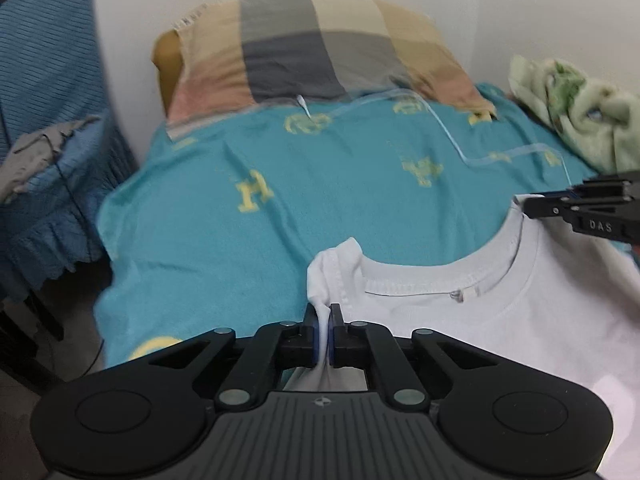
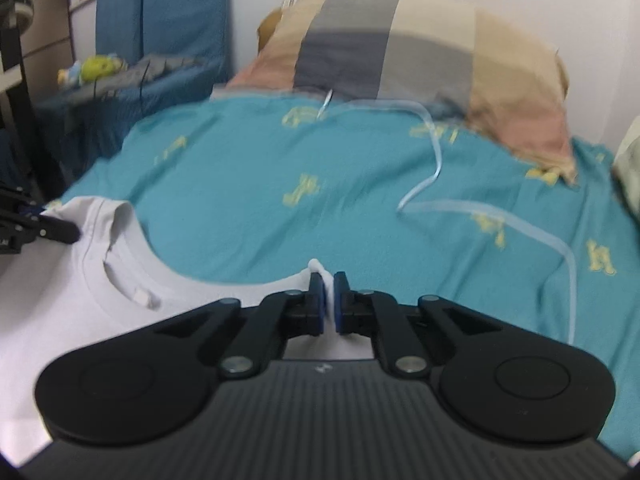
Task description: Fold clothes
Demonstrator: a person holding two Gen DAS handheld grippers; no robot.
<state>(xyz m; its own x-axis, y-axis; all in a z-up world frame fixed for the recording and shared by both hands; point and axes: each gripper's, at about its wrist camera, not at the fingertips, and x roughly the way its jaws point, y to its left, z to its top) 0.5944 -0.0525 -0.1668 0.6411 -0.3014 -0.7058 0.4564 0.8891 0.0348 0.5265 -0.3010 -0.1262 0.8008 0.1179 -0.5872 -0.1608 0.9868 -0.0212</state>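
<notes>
A white T-shirt [image 1: 500, 320] is held up over the teal bed sheet [image 1: 280, 208], its round collar facing the pillow. My left gripper [image 1: 325, 316] is shut on the shirt's left shoulder, with cloth bunched between the blue pads. My right gripper [image 2: 329, 280] is shut on the shirt's right shoulder [image 2: 320, 270]. The right gripper also shows at the right edge of the left wrist view [image 1: 528, 204], and the left gripper shows at the left edge of the right wrist view [image 2: 60, 228]. The shirt [image 2: 80, 280] hangs between them.
A plaid pillow [image 1: 320, 48] lies at the head of the bed. A clear thin tube [image 2: 436, 168] snakes across the sheet. A green blanket [image 1: 580, 112] is bunched at the right. A blue covered chair [image 1: 48, 112] with grey cloth stands left of the bed.
</notes>
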